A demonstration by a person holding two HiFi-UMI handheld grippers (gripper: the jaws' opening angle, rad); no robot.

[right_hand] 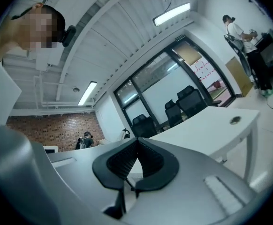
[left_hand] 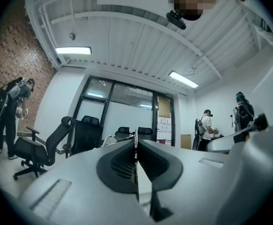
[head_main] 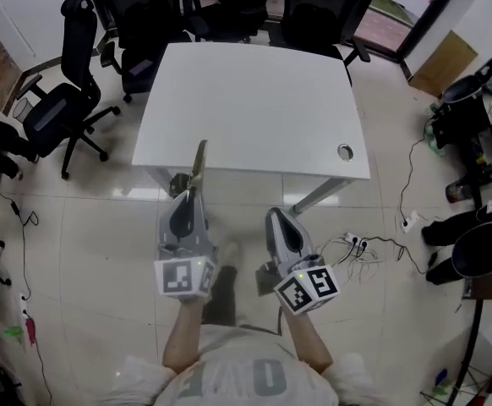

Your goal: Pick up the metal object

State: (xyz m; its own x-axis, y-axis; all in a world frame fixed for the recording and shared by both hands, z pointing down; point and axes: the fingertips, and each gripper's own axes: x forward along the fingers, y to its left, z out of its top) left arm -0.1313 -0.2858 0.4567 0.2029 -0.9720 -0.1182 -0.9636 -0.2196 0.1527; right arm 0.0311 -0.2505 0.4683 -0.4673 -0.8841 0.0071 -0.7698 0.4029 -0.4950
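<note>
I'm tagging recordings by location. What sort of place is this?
Probably an office meeting room: a white table, black swivel chairs beside it, and a glass partition wall with strip lights overhead.

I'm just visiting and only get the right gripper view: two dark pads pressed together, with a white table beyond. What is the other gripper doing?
Observer: The left gripper is shut on a thin, flat metal object that sticks out past its jaws.
Operator: Is it lying on that table?
Observer: It is held in the jaws. In the head view its far end shows against the near edge of the white table. I can't tell if it touches.
Operator: Where is my gripper?
Observer: The right gripper is beside the left one, over the tiled floor, short of the table.
</note>
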